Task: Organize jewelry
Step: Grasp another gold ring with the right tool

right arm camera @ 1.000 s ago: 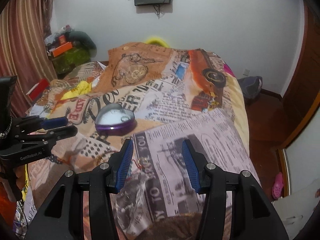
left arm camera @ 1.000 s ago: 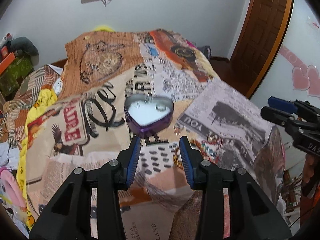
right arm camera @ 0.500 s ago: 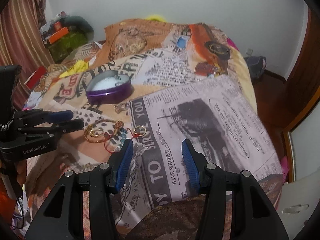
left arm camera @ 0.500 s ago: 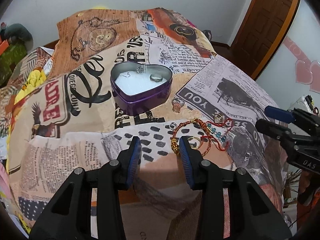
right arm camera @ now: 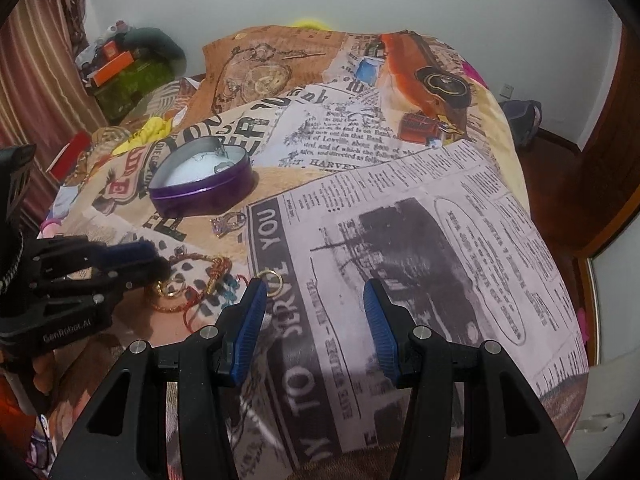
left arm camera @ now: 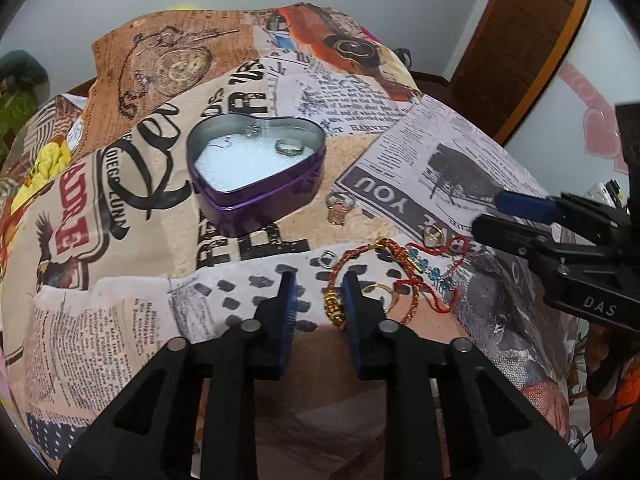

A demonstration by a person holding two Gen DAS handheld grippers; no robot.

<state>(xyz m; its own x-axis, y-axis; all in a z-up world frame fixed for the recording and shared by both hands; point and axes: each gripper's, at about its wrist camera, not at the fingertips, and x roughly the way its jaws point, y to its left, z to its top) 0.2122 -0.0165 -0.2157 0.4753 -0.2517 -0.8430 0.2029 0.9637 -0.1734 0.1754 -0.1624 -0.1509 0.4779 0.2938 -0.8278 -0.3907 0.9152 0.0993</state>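
A purple heart-shaped tin [left arm camera: 256, 168] sits open on the patterned bedspread, with a silver ring [left arm camera: 289, 147] and a small earring inside; it also shows in the right wrist view [right arm camera: 202, 188]. Loose on the cloth lie a stone ring [left arm camera: 339, 205], a gold ring [left arm camera: 434, 236], a small silver ring [left arm camera: 326, 259], and red-gold bracelets [left arm camera: 384, 276]. My left gripper [left arm camera: 318, 280] is open and low over the bracelets' left end. My right gripper [right arm camera: 316, 292] is open above the cloth, right of the gold ring [right arm camera: 270, 278].
The bed [right arm camera: 440, 220] falls away at its right edge toward a wooden floor and door [left arm camera: 532, 32]. Clutter with an orange box [right arm camera: 116, 64] stands at the back left by striped curtains.
Both grippers have come lower and closer to the bed. The left gripper has moved toward the bracelets and its jaws have narrowed slightly.
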